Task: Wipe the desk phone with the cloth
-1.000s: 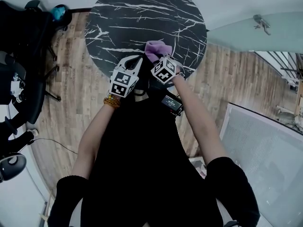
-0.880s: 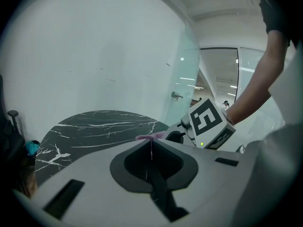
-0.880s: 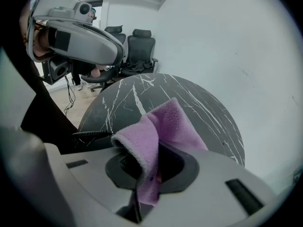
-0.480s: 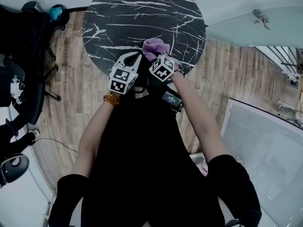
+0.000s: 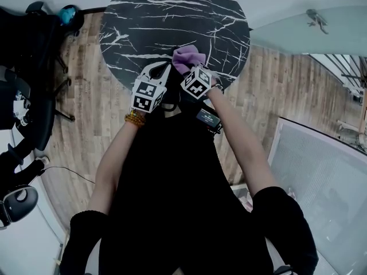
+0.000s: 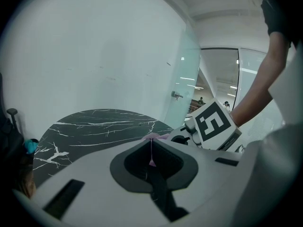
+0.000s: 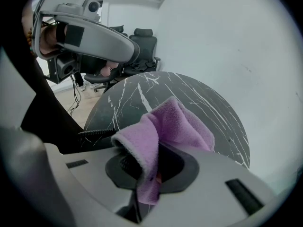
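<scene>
We grip the purple cloth (image 7: 175, 122) with the right gripper (image 7: 152, 151), its jaws clamped on a bunched fold above the near edge of the black marble table (image 5: 172, 16). The left gripper (image 6: 151, 141) hovers just beside it, jaws pressed together on nothing. The desk phone is mostly hidden; only a coiled cord (image 7: 97, 133) shows beside the cloth. We judge wiping is barely under way. Next, the cloth must come down onto the phone.

Head view: overhead, steeply down onto the marble table (image 5: 172, 22).
Left gripper view: low, facing across it toward a white wall (image 6: 94, 56).
Right gripper view: low, close behind the purple cloth (image 7: 165, 126).
Shared: the table (all three views).
</scene>
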### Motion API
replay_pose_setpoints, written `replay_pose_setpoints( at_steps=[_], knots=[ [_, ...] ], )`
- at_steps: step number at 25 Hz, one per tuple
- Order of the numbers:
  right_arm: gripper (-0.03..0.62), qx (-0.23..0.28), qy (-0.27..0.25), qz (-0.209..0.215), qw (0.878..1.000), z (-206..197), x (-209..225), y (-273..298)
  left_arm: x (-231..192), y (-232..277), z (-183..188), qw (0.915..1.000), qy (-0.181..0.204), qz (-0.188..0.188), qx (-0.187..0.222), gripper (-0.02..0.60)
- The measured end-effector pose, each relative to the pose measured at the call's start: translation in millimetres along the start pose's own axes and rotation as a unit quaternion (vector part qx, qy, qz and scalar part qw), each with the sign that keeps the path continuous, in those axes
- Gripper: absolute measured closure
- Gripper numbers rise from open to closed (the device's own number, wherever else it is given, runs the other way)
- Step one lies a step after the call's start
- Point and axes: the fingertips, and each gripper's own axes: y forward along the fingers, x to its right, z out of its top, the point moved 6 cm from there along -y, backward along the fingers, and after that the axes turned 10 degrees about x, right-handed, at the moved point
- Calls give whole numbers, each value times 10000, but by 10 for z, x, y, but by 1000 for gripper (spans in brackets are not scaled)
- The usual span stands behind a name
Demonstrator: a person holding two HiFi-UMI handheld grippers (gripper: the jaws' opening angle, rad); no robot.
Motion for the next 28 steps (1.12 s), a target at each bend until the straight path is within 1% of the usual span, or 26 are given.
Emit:
replay_pose_setpoints(
  at_steps=[17,24,28],
  knots=[
    [537,-62,-8,58,10000,-40,-114,11,-5,1,-35,9999,1,-75,-86,563],
    [537,-61,-70,135,9999,-71,-211,28,-10,13,-67,9998,-9,-113,-135,563],
    [537,-77,-18,186,9998,-98,-252,27,-13,5,-80,9998,-10,-108,-166,563]
  ],
)
